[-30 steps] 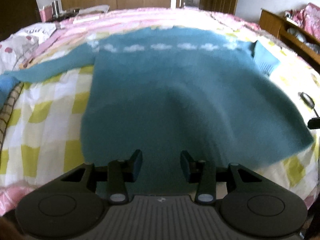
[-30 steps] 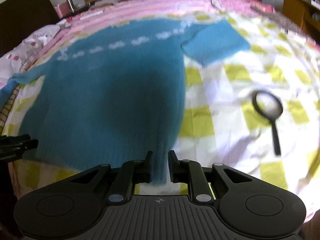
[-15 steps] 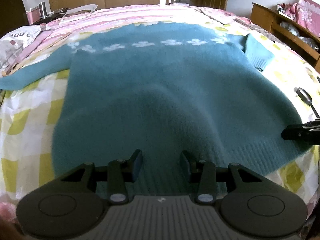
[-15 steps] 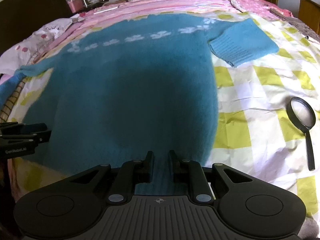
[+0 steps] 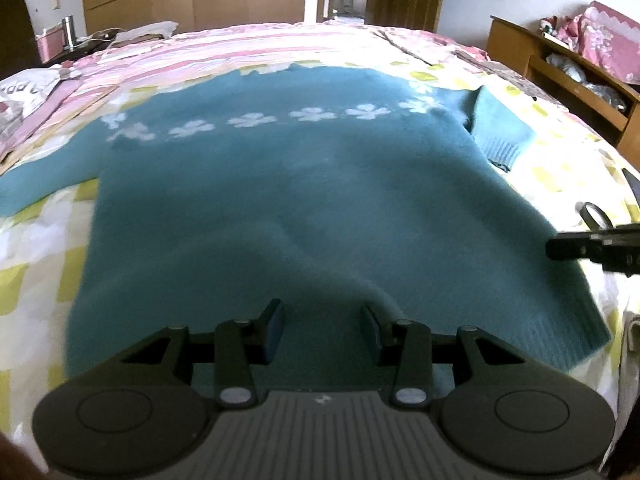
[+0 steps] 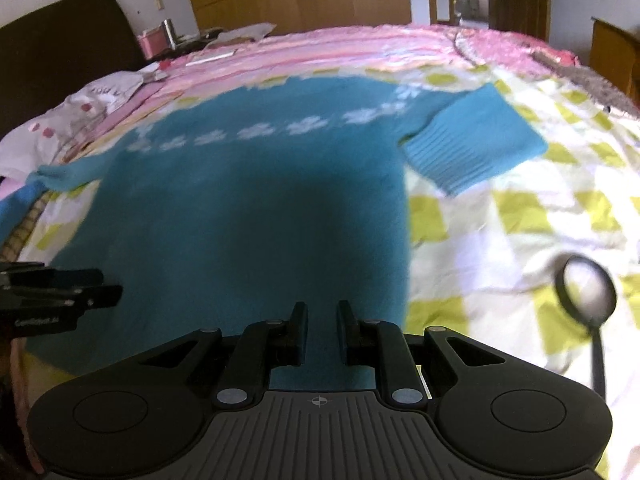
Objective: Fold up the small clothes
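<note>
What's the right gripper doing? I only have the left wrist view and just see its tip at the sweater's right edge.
Observer: The right gripper sits over the sweater hem near its right corner, jaws narrow; grip unclear.
Operator: Dark ring beside it?
Observer: A magnifying glass, handle pointing toward the camera, lying on the bedspread apart from the sweater.
Operator: Left sleeve runs out of my frame.
Observer: The left sleeve lies stretched straight out, passing close by a white spotted pillow.
</note>
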`<state>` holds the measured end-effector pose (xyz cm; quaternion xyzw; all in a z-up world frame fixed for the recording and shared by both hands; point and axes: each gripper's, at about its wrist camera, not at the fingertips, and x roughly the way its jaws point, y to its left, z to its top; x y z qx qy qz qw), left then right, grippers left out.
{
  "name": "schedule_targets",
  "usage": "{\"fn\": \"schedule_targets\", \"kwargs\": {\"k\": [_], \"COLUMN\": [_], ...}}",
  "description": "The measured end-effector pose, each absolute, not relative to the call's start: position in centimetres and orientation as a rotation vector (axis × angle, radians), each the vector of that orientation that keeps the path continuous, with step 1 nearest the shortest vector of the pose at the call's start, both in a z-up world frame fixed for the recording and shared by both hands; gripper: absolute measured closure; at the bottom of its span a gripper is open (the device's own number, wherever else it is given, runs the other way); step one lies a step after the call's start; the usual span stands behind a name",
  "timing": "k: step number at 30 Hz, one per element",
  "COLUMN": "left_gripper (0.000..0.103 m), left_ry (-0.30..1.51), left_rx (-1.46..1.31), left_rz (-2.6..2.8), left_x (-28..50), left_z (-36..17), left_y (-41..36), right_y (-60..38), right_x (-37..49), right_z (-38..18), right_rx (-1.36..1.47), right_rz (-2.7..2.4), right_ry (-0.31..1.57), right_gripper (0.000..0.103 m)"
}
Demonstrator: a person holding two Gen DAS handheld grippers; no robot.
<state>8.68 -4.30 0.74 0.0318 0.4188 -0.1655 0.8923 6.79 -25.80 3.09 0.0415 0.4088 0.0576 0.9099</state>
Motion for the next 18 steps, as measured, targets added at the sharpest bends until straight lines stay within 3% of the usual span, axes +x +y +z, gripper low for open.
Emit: {"fn": "schedule_targets", "kwargs": {"k": [10, 18], "left_gripper": [0.057, 0.056], "left_ry": [0.871, 0.837], "left_rx": [0.080, 0.071], "left_rz": [-0.347, -0.351], "left_x": [10.2, 11.0], "left_z": [0.9, 1.6], "left_y": [-6.0, -6.3], "right_y": [-29.6, -29.4], "right_x": [11.2, 13.8], "right_z": [2.2, 0.2], "right_rx": [-0.001, -0.328], "right_rz": [0.017, 0.004], "right_ry": [0.776, 0.725], "right_gripper": [0.085, 0.085]}}
